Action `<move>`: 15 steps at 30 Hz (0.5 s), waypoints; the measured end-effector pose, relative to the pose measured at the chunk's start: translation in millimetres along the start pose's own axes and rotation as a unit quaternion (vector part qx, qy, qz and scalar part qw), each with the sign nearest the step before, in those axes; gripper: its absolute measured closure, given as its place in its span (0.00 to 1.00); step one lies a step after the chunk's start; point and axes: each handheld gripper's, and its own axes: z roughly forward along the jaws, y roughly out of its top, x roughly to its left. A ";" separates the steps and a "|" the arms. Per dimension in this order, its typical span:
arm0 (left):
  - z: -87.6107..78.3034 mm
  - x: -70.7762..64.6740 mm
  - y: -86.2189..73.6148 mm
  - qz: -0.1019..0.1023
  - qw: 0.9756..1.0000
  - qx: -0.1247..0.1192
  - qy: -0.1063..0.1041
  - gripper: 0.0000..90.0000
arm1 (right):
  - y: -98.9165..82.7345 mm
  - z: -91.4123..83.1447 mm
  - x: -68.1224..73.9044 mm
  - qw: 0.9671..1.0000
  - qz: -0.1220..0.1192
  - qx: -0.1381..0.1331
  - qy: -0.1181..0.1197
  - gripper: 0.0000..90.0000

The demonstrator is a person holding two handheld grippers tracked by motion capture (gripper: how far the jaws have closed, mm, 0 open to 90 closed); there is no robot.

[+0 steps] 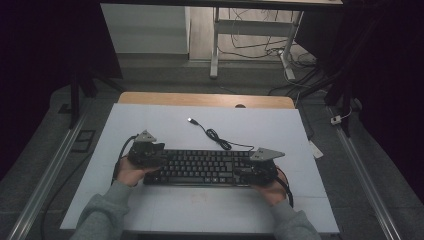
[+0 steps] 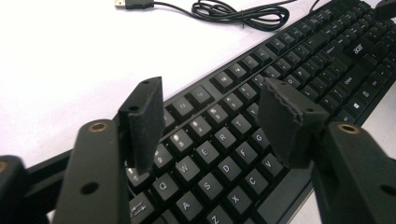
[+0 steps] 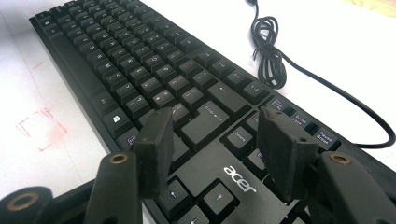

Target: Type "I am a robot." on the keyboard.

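Black plastic, full-size and flat on the white table sheet [image 1: 165,120], the wired computer keyboard [image 1: 202,167] lies between the two hand-held tools in the high view. The left gripper [image 1: 150,156] sits over the keyboard's left end and the right gripper [image 1: 250,172] over its right end, each held in a hand in a grey sleeve. The keyboard's thin black cable [image 1: 220,141] runs off its far edge in a small bundle and ends in a loose USB plug [image 1: 191,120], well beyond both sets of jaws.

From the left gripper view, the left gripper [image 2: 217,123] hangs above the letter keys with its jaws spread apart; nothing is between the pads but open air, and the keyboard [image 2: 280,70] stretches away beyond and beneath them. The coiled cable [image 2: 243,13] and plug [image 2: 133,3] lie far ahead of the jaws on the white sheet.

From the right gripper view, the right gripper [image 3: 215,149] also has its jaws spread, pinching nothing. They stand over the keyboard [image 3: 140,60] near the silver brand lettering [image 3: 239,179] and arrow keys, which lie directly below the gap. The cable [image 3: 271,51] loops ahead and to the right of the jaws.
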 end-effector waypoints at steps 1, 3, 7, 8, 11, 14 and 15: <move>-0.9 0.2 -0.1 0.001 1.000 0.000 0.000 0.43 | 0.0 0.0 0.0 1.000 0.000 0.000 0.000 0.52; -2.5 0.4 -0.3 0.002 1.000 0.000 -0.001 0.43 | 0.0 0.1 0.0 1.000 0.000 0.000 0.000 0.52; -3.3 1.0 -0.5 0.003 1.000 0.003 0.000 0.42 | 0.0 -0.1 -0.3 1.000 0.001 0.000 -0.001 0.52; -3.1 1.1 -0.6 0.003 1.000 0.004 0.000 0.41 | 0.1 -0.4 -0.5 1.000 0.001 0.001 -0.001 0.52; -2.6 1.2 -0.8 0.005 1.000 0.007 0.001 0.41 | 0.4 -0.9 -0.3 1.000 0.001 0.001 -0.002 0.52; -2.1 1.2 -1.1 0.006 1.000 0.009 0.000 0.41 | 0.7 -0.8 -0.1 1.000 0.001 -0.001 -0.001 0.52; -1.8 1.2 -1.2 0.006 1.000 0.010 0.000 0.41 | 0.8 -0.8 0.0 1.000 0.001 -0.001 -0.001 0.52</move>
